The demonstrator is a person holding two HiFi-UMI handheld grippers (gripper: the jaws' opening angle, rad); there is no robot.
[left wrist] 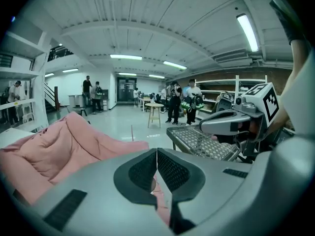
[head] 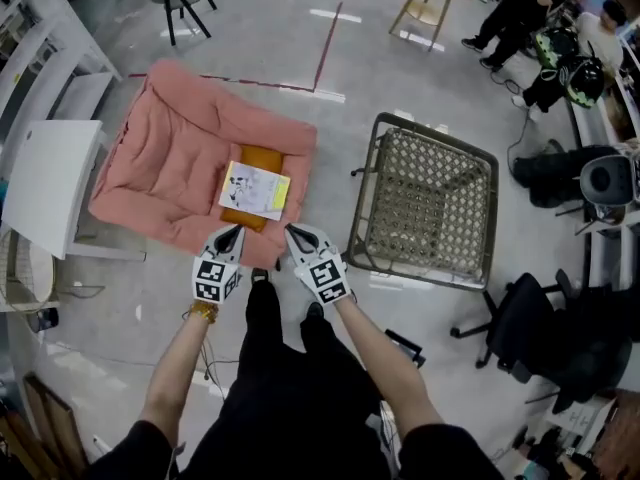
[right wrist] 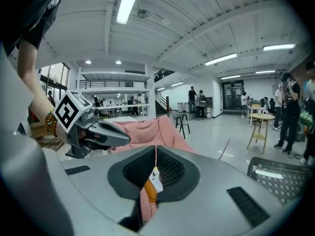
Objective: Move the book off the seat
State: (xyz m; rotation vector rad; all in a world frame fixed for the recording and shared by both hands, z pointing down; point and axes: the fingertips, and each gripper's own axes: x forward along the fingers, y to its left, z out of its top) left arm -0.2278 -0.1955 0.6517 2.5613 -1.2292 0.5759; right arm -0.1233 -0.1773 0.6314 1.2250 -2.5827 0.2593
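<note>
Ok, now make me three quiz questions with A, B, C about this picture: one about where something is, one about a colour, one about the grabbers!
1. Where is the book? A in a box. B on the orange cushion on the seat. C on a bed.
2. What colour is the seat? A pink. B blue. C green.
3. How are the left gripper's jaws? A wide open. B shut together. C clamped on the book.
Answers: B, it lies on the cushion; A, its padding is pink; B, the left gripper view shows them touching.

text: none legible | book (head: pixel 254 189) cover — print too small to read
</note>
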